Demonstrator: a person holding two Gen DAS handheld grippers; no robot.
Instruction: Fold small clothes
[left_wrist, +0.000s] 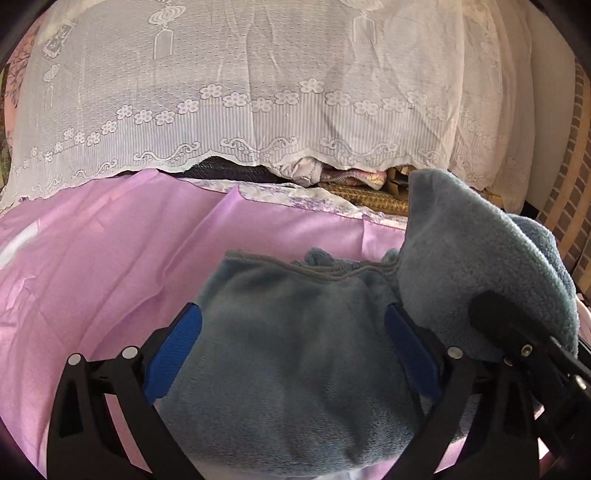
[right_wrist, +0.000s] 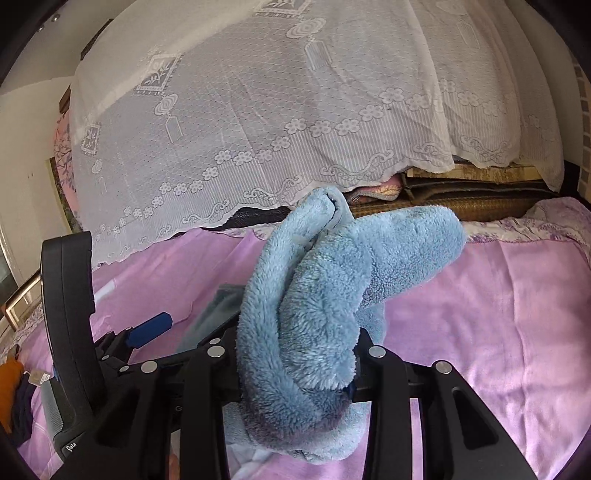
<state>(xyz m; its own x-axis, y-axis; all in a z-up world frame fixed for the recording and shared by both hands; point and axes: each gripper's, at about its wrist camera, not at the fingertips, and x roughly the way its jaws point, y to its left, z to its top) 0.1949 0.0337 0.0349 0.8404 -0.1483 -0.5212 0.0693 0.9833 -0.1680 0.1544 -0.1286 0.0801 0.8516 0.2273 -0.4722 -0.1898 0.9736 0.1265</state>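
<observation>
garment (left_wrist: 295, 369): grey-blue fleece | sheet (left_wrist: 110, 258): plain lilac | curtain (left_wrist: 240, 92): white floral lace

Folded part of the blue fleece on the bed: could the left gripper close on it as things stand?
Probably yes: the left gripper is open, its blue pads either side of the folded blue fleece. The right gripper clamps the raised end.

A home bedroom: pink bedsheet (left_wrist: 110, 258), white lace curtain (left_wrist: 240, 85) (stored bedding beneath its hem)

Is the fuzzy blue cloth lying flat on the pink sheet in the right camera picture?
No, the fuzzy blue cloth is bunched up and pinched in the right gripper, standing above the pink sheet.
</observation>
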